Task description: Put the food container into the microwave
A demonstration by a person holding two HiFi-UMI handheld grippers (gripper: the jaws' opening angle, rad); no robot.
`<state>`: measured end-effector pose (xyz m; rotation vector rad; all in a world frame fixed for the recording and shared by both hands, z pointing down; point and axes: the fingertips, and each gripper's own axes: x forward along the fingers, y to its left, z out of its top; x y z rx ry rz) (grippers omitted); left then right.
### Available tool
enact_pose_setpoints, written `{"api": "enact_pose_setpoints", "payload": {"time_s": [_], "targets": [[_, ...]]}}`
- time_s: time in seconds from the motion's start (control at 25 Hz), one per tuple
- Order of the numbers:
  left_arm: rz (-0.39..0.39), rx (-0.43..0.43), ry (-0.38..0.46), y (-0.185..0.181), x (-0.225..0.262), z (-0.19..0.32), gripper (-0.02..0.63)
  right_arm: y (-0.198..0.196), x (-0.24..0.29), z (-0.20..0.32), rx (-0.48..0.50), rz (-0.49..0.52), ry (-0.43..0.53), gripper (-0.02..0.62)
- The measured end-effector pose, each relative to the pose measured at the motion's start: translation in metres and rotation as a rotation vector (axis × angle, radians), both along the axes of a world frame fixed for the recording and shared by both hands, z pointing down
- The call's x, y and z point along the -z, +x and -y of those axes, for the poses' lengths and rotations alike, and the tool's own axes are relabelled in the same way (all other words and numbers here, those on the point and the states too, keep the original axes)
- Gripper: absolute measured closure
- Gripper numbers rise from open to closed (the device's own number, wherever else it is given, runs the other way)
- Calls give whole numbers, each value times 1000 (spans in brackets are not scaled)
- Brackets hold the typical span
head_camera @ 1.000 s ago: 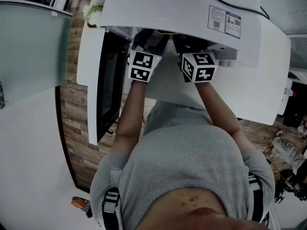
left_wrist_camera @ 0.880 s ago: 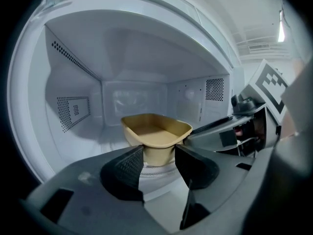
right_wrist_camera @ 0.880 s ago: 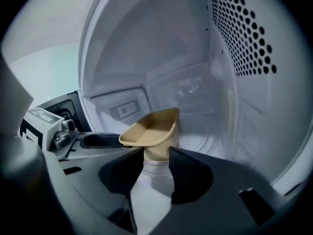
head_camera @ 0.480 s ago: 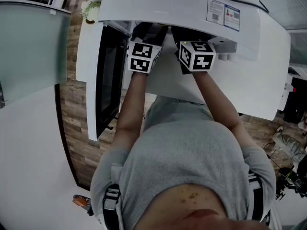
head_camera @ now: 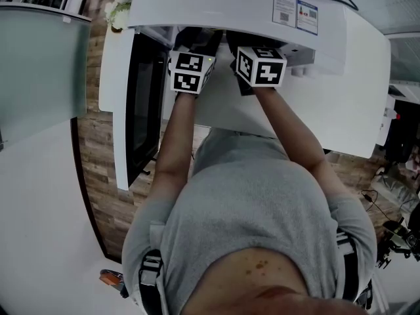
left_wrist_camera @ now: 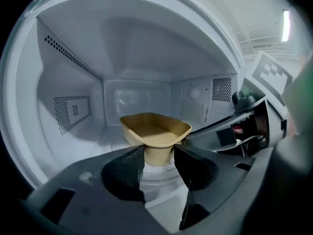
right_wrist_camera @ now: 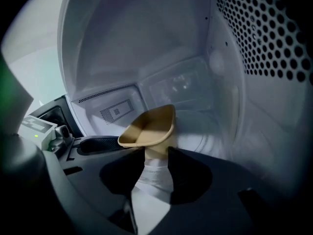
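Observation:
The tan food container (left_wrist_camera: 155, 129) is inside the white microwave (head_camera: 328, 104), over its glass turntable (left_wrist_camera: 157, 174). My left gripper (left_wrist_camera: 157, 155) is shut on the container's near end. My right gripper (right_wrist_camera: 155, 163) has just been closing and pinches another edge of the container (right_wrist_camera: 149, 126) between its jaws. In the head view only the two marker cubes show, left (head_camera: 189, 72) and right (head_camera: 261, 65), at the oven's mouth; the jaws are hidden under its top. Whether the container rests on the turntable I cannot tell.
The microwave door (head_camera: 141, 104) stands swung open at the left of my arms. Perforated cavity walls (right_wrist_camera: 264, 38) close in on both sides. A glass partition (head_camera: 39, 64) and white flowers (head_camera: 118, 15) are at the far left, above wooden floor (head_camera: 98, 176).
Both cubes and the microwave sit slightly higher and further left in the head view; the arms keep their place at the opening.

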<state>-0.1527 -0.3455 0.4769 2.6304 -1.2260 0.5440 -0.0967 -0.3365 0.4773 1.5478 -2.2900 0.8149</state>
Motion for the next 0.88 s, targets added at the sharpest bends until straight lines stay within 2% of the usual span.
{"api": "enact_pose_setpoints", "payload": {"time_s": [0.2,0.88], "targets": [[-8,9,-5,0,2,1,413,0,2,2,2,-33,13,407],[9,30,-12,6,1,3,422,5,3,4,-28,-21,-19,410]]}}
